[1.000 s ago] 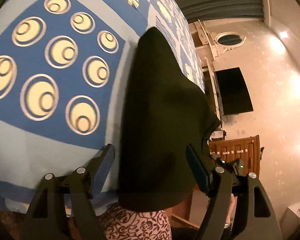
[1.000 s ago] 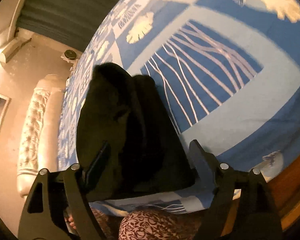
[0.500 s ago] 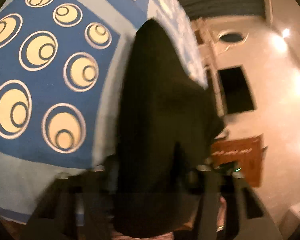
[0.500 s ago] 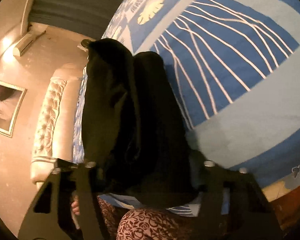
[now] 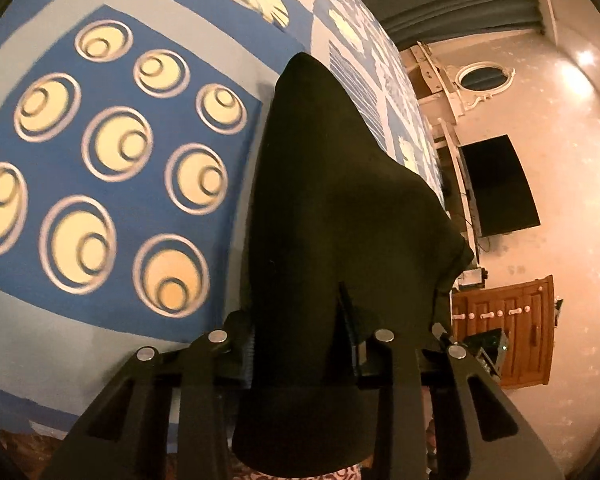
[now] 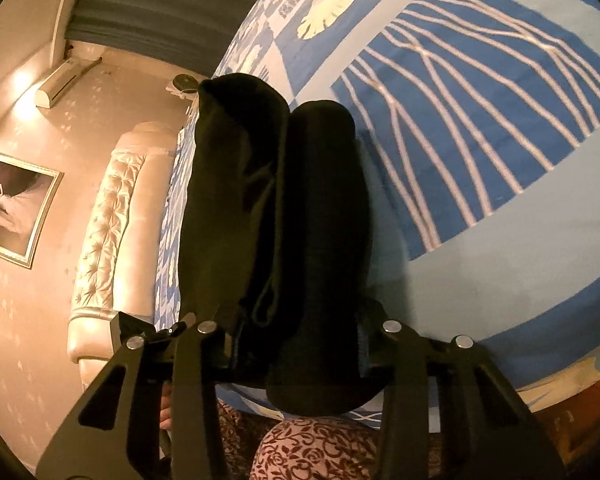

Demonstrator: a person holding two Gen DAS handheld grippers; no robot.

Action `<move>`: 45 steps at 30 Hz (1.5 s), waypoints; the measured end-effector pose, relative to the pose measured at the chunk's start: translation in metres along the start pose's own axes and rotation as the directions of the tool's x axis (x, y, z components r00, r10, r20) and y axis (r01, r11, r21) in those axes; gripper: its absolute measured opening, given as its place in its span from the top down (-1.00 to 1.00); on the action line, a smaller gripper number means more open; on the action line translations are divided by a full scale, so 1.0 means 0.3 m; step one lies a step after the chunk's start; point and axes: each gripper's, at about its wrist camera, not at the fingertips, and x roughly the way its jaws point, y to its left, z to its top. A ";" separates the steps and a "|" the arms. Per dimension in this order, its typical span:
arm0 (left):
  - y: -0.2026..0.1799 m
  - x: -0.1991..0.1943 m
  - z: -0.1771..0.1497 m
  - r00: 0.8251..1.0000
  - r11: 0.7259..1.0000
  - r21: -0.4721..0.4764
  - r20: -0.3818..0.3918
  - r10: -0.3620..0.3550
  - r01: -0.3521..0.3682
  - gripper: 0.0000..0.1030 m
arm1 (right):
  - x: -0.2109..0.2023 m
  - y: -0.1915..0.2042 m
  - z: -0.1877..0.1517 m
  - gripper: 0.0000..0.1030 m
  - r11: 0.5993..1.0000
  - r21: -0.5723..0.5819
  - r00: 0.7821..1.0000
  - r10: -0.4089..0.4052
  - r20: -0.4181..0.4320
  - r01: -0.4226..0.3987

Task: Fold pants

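Left wrist view, black pants [image 5: 332,216] clamped between left hand-held gripper [image 5: 304,344] fingers

A blue patterned bedspread [image 5: 112,148], a wall-mounted television [image 5: 496,186] and a framed picture [image 6: 14,208].

Your left gripper [image 5: 304,354] is clamped on the black pants [image 5: 332,208], whose bulk fills the path straight ahead; left of the pants, the blue patterned bedspread [image 5: 100,152] lies flat and open to you; right of the pants, the bed drops off toward a wooden dresser [image 5: 508,332]. Your right gripper [image 6: 296,344] also pinches the pants [image 6: 276,216]; right of them, bedspread [image 6: 480,128] lies bare; left of them, a tufted headboard [image 6: 108,216] blocks passage.
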 end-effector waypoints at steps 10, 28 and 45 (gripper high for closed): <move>0.062 -0.097 0.028 0.997 0.998 0.006 0.043 0.057 -0.057 0.36 | 0.135 0.102 -0.015 0.25 1.000 -0.027 0.999 0.007 -0.053 -0.009; 0.185 -0.271 0.093 0.981 0.986 0.019 0.107 0.163 -0.166 0.35 | 0.359 0.251 -0.043 0.25 0.997 -0.066 0.989 0.021 -0.147 -0.031; 0.247 -0.338 0.124 0.979 0.985 0.024 0.111 0.169 -0.173 0.35 | 0.403 0.288 -0.064 0.24 0.997 -0.063 0.987 0.025 -0.161 -0.035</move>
